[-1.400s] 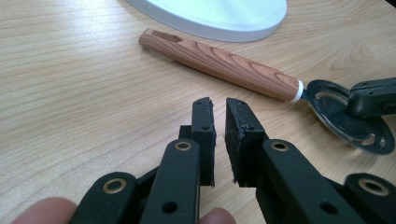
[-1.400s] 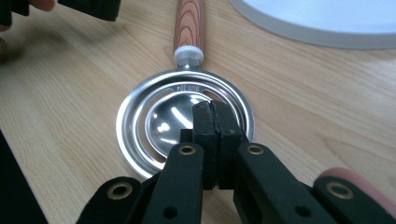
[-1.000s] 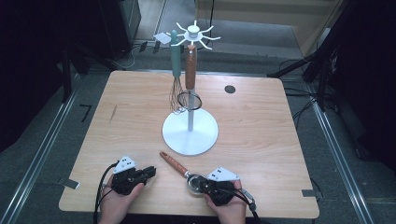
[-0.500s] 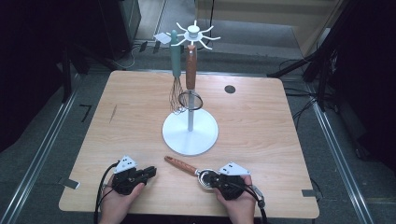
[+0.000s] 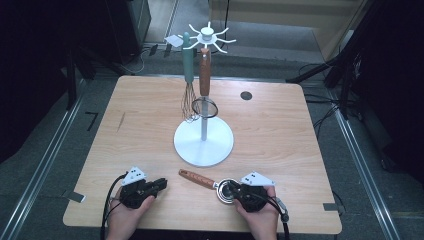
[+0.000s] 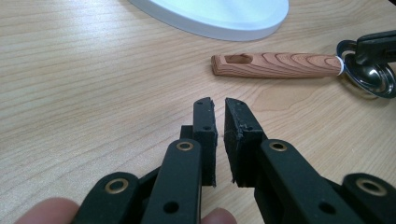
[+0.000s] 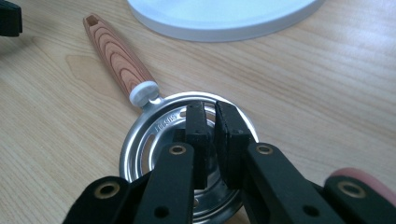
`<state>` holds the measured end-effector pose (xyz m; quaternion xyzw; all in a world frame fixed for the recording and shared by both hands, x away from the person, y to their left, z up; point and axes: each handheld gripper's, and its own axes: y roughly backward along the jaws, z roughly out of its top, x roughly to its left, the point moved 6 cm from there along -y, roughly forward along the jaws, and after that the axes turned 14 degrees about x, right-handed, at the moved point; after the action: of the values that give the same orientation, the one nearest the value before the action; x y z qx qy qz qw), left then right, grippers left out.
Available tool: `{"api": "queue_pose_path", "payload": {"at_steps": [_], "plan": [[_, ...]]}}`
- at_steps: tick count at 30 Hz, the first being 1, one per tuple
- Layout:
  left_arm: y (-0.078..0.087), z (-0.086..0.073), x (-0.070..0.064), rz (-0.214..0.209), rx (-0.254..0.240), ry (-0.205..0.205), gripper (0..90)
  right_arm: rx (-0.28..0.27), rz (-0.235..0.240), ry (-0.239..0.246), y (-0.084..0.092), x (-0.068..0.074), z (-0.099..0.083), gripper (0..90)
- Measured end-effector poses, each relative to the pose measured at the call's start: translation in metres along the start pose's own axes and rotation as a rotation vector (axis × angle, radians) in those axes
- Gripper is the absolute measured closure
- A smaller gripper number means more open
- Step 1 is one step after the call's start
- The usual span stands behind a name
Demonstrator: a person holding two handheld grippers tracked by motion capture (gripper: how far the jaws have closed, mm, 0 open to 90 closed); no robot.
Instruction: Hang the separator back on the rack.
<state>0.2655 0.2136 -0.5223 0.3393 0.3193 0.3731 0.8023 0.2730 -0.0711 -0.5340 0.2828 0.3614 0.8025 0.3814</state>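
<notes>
Strainer [image 7: 187, 158] flat on table [image 5: 280, 125], bowl directly beneath right gripper [image 7: 210, 109], jaws nearly together, gripping nothing.

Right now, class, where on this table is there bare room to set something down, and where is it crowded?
Bare wood lies left and right of the white stand base, out to the table edges. The near edge is crowded: left gripper, wooden-handled strainer and right gripper.

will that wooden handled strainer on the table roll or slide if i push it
The strainer probably won't roll: its round metal bowl lies flat on the table. It likely slides easily, polished steel on smooth wood. It looks rigid, probably bowl-heavy, so it may pivot.
</notes>
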Motion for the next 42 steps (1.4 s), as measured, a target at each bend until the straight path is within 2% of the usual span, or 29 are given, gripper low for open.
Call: {"api": "queue_pose_path", "payload": {"at_steps": [6,10,14,16,17,19,21,22,26,31,34,38,40,42], "plan": [[0.001,0.000,0.000,0.002,-0.001,0.005,83.3,-0.018,0.004,0.052,0.008,-0.004,0.007,80.6],[0.001,0.000,0.002,0.003,-0.004,0.006,83.4,-0.031,0.030,0.063,0.015,-0.009,0.013,77.0],[0.003,0.000,0.005,0.004,-0.011,0.013,83.3,-0.026,0.070,0.103,0.019,-0.009,0.020,71.9],[0.005,0.000,0.008,0.006,-0.015,0.017,83.2,-0.016,0.068,0.132,0.020,-0.008,0.024,71.3],[0.007,-0.001,0.009,0.005,-0.018,0.018,83.2,-0.002,0.068,0.146,0.020,-0.008,0.026,71.1],[0.009,-0.001,0.014,0.010,-0.026,0.029,83.4,0.032,0.100,0.153,0.018,-0.005,0.029,69.1],[0.011,-0.002,0.020,0.017,-0.031,0.042,83.3,0.054,0.103,0.196,0.017,-0.001,0.032,67.7],[0.012,-0.002,0.024,0.017,-0.037,0.050,83.1,0.077,0.091,0.237,0.015,0.001,0.033,67.0],[0.019,-0.002,0.036,0.039,-0.058,0.068,81.2,0.131,0.080,0.318,0.012,0.008,0.039,65.3],[0.026,-0.004,0.051,0.054,-0.080,0.093,76.1,0.166,0.122,0.322,0.009,0.012,0.048,59.7],[0.031,-0.005,0.060,0.070,-0.097,0.113,74.1,0.177,0.134,0.342,0.008,0.014,0.053,60.4],[0.036,-0.007,0.069,0.091,-0.105,0.114,71.2,0.228,0.134,0.384,0.006,0.018,0.056,61.4],[0.038,-0.008,0.074,0.113,-0.108,0.112,69.6,0.245,0.137,0.376,0.005,0.019,0.060,62.1],[0.038,-0.009,0.077,0.122,-0.111,0.113,68.7,0.252,0.139,0.391,0.005,0.020,0.062,64.1]]}}
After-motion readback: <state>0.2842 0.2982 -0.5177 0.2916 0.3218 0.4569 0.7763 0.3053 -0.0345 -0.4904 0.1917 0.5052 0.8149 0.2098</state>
